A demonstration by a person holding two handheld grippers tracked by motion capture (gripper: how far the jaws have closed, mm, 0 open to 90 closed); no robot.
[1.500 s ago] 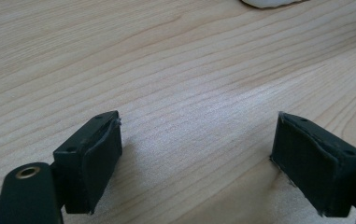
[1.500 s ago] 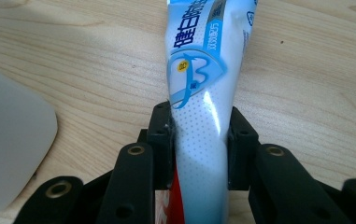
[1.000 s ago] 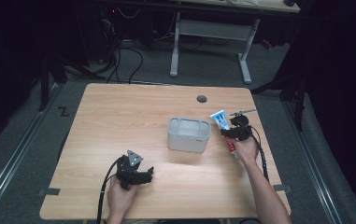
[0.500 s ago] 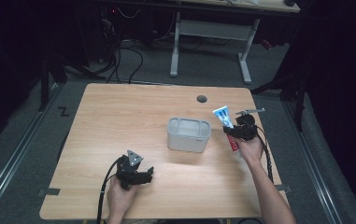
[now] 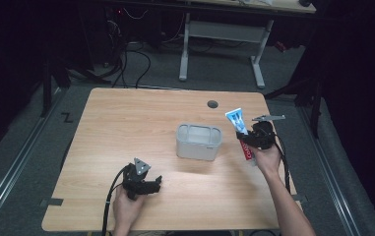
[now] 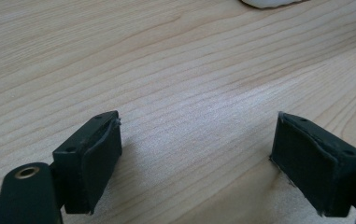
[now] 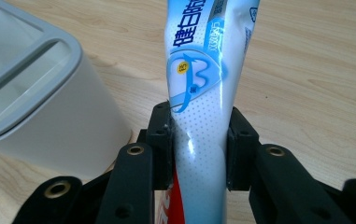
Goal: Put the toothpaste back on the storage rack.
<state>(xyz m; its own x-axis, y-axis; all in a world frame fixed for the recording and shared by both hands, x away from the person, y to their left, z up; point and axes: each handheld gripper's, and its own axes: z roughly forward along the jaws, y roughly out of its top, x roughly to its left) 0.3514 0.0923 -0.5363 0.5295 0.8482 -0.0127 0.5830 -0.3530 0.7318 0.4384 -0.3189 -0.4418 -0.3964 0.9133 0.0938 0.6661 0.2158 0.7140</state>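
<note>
Right hand-held gripper [image 7: 199, 140] clamps toothpaste tube [image 7: 208, 84] mid-body, beside holder [image 5: 199, 141]. Advice: lift w/ tube upright, lower cap-end into a slot. Left hand-held gripper [image 6: 196, 163] open, empty on bench [image 5: 140, 123].

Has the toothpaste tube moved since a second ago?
Yes. The toothpaste tube, clamped in the right tool, has shifted a little right, away from the grey container, and farther up the table.

We saw the toothpaste tube [image 7: 202, 93] cut off at both picture edges, its small print unreadable.
</note>
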